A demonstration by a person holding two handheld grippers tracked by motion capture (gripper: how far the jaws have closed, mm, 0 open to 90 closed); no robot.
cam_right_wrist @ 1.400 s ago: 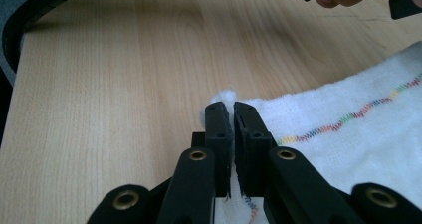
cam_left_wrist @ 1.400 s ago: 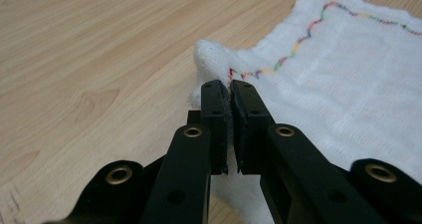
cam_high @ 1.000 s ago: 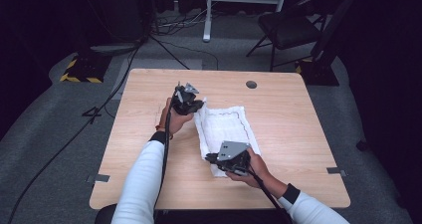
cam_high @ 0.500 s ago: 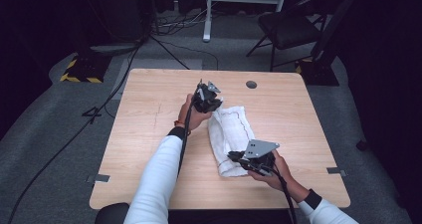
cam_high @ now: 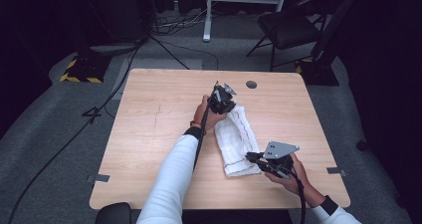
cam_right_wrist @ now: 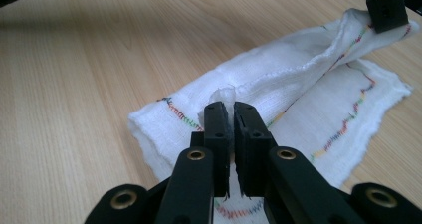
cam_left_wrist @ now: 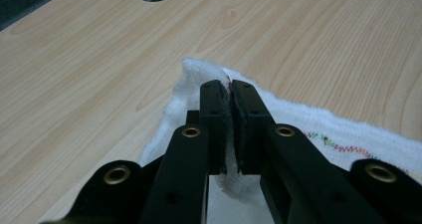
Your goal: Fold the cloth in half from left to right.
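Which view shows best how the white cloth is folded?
The right gripper view: the cloth lies folded over itself, coloured stitching along its edges, both grippers clamped on it. The high view shows the cloth small between both hands. The left gripper view shows one pinched corner.

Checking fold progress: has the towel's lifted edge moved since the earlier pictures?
Yes. The towel has been carried right across the table, toward the round hole.

one overhead, two close jaw-mounted views
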